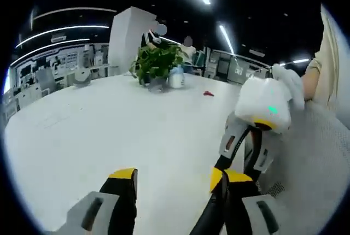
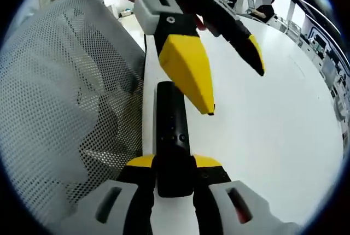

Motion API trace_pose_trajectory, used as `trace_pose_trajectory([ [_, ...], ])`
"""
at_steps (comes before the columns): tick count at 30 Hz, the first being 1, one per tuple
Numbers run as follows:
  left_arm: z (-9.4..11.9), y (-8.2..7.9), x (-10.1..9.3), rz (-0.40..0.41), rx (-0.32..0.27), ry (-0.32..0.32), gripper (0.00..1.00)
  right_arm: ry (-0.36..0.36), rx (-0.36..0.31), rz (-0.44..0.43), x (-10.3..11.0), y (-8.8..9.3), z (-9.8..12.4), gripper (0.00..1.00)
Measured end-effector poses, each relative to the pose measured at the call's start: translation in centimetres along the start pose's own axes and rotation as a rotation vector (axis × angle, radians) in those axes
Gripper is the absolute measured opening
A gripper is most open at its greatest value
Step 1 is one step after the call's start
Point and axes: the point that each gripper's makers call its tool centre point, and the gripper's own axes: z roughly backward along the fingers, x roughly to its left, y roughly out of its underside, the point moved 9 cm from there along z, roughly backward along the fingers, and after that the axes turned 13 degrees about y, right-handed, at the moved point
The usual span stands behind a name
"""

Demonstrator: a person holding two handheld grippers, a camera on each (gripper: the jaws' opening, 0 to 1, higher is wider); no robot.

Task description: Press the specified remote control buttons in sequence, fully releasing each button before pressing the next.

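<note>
A black remote with small buttons points away from me, and my right gripper is shut on its near end. My left gripper comes in from the top, open, one yellow fingertip hanging just over the remote's far half. I cannot tell whether it touches. In the left gripper view, my left gripper stands open above the white table. The remote shows as a dark strip beside its right jaw. My right gripper reaches in from the right.
Grey mesh of a chair lies close along the table edge, seen too as mesh. At the table's far side stand a potted plant, a white bottle and a small red item. People sit beyond.
</note>
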Motion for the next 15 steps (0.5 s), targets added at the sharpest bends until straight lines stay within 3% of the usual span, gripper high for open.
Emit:
trace_pose_trajectory([
  [3,0.1,-1.1,-0.3,-0.002,-0.061,-0.007,0.94,0.001,-0.005,-0.005,-0.1,0.0,0.0,0.25],
  [8,0.4,-2.9,-0.3,-0.014,-0.117,-0.031,1.00,0.003,-0.011,-0.011,-0.1,0.1,0.0,0.25],
  [15,2.5,-4.5,-0.4,0.001,-0.160,-0.098,1.00,0.005,-0.009,0.002,-0.1,0.0,0.0,0.25],
])
